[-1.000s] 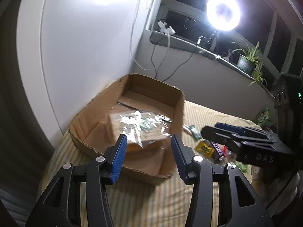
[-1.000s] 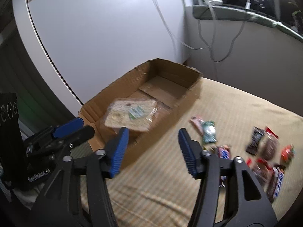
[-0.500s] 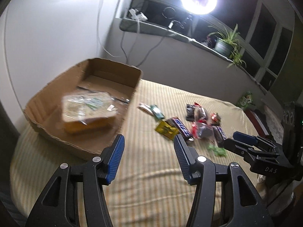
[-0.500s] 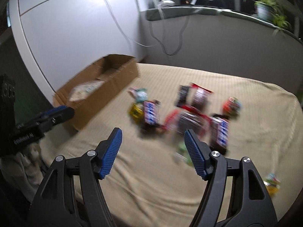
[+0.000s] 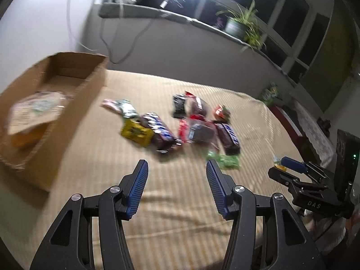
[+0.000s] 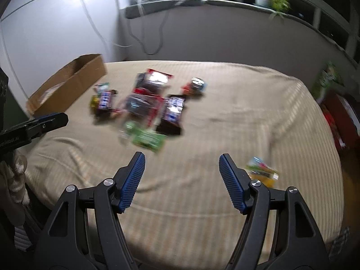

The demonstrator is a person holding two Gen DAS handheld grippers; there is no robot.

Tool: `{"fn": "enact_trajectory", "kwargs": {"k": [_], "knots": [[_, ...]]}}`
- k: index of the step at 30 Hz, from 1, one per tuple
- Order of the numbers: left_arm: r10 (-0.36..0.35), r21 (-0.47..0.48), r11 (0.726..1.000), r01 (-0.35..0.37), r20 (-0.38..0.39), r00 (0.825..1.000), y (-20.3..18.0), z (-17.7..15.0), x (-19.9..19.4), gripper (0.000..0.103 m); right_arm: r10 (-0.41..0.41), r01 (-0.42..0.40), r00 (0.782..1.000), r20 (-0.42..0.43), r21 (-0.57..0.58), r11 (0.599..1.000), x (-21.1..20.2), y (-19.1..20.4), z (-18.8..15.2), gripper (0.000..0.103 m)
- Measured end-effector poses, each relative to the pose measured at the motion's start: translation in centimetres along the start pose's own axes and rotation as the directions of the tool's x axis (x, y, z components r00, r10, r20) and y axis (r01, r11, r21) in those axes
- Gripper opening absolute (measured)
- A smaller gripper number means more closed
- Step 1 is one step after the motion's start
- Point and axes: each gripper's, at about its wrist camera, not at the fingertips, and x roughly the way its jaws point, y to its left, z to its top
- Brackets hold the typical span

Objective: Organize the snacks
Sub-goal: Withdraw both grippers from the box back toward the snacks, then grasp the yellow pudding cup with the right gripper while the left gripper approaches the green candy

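A cardboard box (image 5: 74,103) sits at the left of the beige striped bed and holds a clear-wrapped pack (image 5: 33,110); the box also shows in the right wrist view (image 6: 65,85). Several snack packets lie in a pile mid-bed: a yellow one (image 5: 136,131), dark bars (image 5: 227,137), a green packet (image 5: 225,159) (image 6: 147,138). A small yellow-green packet (image 6: 262,172) lies apart at the right. My left gripper (image 5: 176,184) is open and empty, above the bed before the pile. My right gripper (image 6: 182,180) is open and empty, seen too in the left wrist view (image 5: 290,168).
A grey windowsill (image 5: 157,14) with cables, a ring light and a potted plant (image 5: 238,24) runs behind the bed. A white wall (image 6: 56,29) stands behind the box. A red object (image 6: 342,117) sits off the bed's right edge.
Both grippers have swung right, away from the box and toward the snack pile. The box has slid to the left edge of both views. Both stay open and empty.
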Motion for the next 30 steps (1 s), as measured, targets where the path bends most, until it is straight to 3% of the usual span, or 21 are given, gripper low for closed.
{"fn": "enact_trajectory", "kwargs": {"k": [8,12,25,30], "knots": [[-0.047,0.040,0.998,0.049,-0.069,0.997,-2.6,0.5,3.7,0.037,-0.085,0.088,0.996,-0.030,0.111,0.990,0.0,-5.6,-2.2,0.068],[-0.057,0.053,0.997,0.062,-0.093,0.994,-3.5,0.7,5.1,0.036,-0.088,0.094,0.995,-0.044,0.138,0.986,0.5,-7.1,-2.5,0.065],[-0.028,0.084,0.996,0.040,-0.137,0.990,-3.9,0.9,7.7,0.032,-0.099,0.106,0.993,-0.067,0.115,0.988,2.8,-7.7,-2.2,0.057],[-0.004,0.121,0.992,0.022,-0.144,0.990,-4.4,0.8,8.3,0.026,-0.115,0.122,0.991,-0.068,0.110,0.986,2.8,-7.8,-2.3,0.043]]}}
